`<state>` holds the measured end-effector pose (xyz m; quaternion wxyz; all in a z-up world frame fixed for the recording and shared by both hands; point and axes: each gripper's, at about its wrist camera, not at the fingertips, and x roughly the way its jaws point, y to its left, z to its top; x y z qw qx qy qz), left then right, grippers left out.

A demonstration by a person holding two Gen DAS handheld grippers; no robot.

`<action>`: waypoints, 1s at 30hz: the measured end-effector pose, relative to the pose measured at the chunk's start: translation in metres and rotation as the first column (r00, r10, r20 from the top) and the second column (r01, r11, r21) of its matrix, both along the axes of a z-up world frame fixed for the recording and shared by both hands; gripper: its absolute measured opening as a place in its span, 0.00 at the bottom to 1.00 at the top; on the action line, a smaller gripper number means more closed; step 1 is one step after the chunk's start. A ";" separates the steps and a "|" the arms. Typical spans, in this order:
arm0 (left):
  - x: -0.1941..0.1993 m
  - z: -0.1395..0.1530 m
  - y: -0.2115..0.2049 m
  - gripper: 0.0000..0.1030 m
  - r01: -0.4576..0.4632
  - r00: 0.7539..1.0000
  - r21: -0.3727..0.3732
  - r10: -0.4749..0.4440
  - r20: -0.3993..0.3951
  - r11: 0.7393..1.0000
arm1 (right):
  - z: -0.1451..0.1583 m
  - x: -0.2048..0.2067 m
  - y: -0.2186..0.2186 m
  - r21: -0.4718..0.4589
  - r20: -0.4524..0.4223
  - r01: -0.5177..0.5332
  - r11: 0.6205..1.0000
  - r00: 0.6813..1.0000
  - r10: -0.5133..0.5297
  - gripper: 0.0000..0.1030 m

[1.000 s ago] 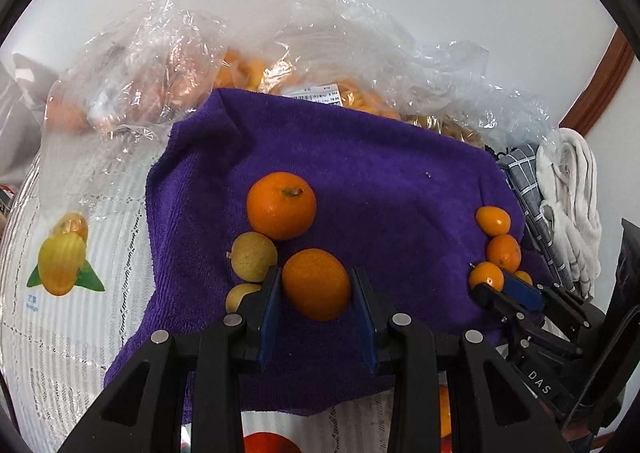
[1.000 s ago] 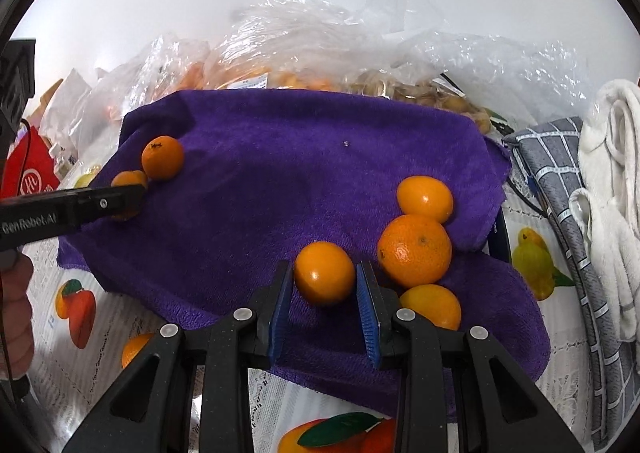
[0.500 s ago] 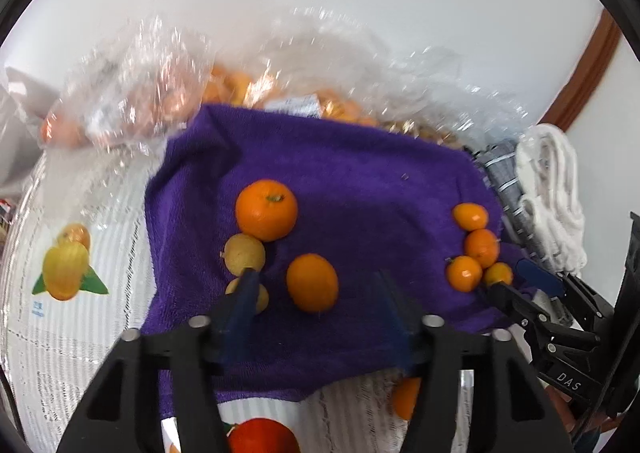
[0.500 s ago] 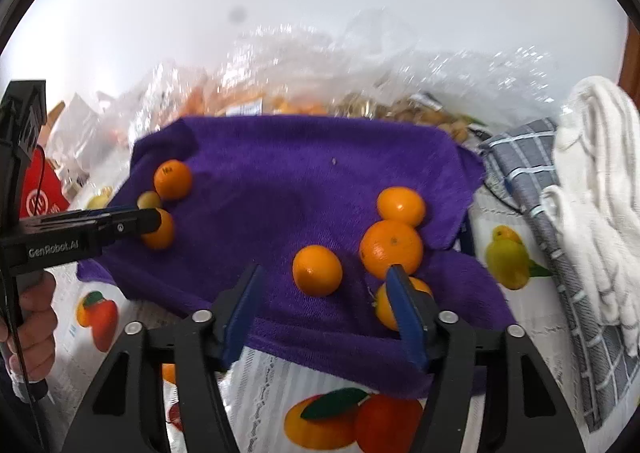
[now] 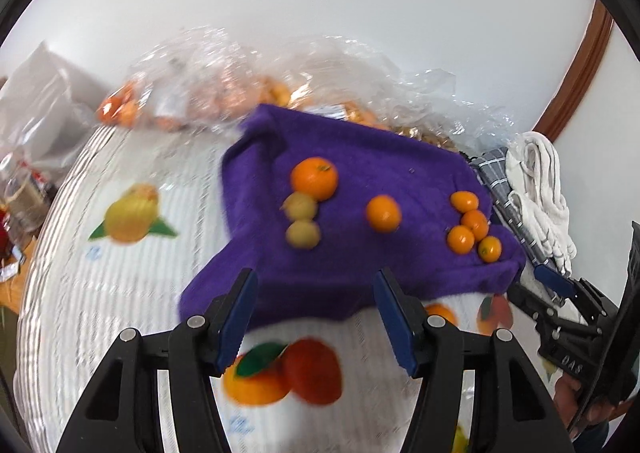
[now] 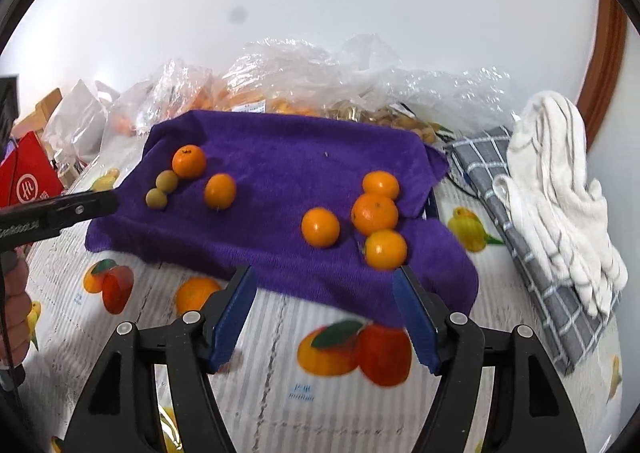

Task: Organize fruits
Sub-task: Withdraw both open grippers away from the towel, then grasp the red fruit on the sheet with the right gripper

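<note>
Ahead of both tools, a purple towel (image 6: 280,189) lies spread on the counter (image 6: 264,385), whose cover is printed with fruit pictures. The left tool (image 5: 316,317) stands wide open with nothing between its blue pads, just short of the towel's near edge; the right tool (image 6: 326,313) is likewise wide open and empty. Beyond the left tool sit a large orange (image 5: 314,178), two small yellowish fruits (image 5: 301,221) touching one another just beside it, and a lone orange (image 5: 383,213) apart. Beyond the right tool, four oranges (image 6: 376,213) cluster, three touching and one just beside them. Behind the towel, clear plastic bags (image 6: 304,81) hold orange fruit and something brownish, too crumpled to identify. A checked cloth (image 6: 532,253) with a white towel (image 6: 560,189) on it lies to the right.
</note>
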<state>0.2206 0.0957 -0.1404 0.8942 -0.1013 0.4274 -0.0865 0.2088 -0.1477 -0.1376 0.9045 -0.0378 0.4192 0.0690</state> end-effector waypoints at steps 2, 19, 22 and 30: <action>-0.007 -0.006 0.005 0.56 -0.007 1.000 0.011 0.007 -0.009 1.000 | -0.003 -0.004 0.001 0.002 -0.010 0.010 1.000 1.000 -0.010 0.63; -0.051 -0.049 0.048 0.56 -0.099 0.995 0.084 0.098 0.011 0.992 | -0.033 -0.034 0.040 0.126 -0.068 -0.077 0.989 0.994 0.086 0.53; -0.051 -0.050 0.044 0.58 -0.095 0.995 0.106 0.094 0.016 0.990 | -0.040 -0.040 0.055 0.091 -0.069 -0.125 0.988 0.989 0.132 0.53; -0.053 -0.050 0.047 0.59 -0.103 0.995 0.071 0.101 0.025 0.992 | -0.055 -0.039 0.059 0.065 -0.087 -0.136 0.989 0.986 0.142 0.29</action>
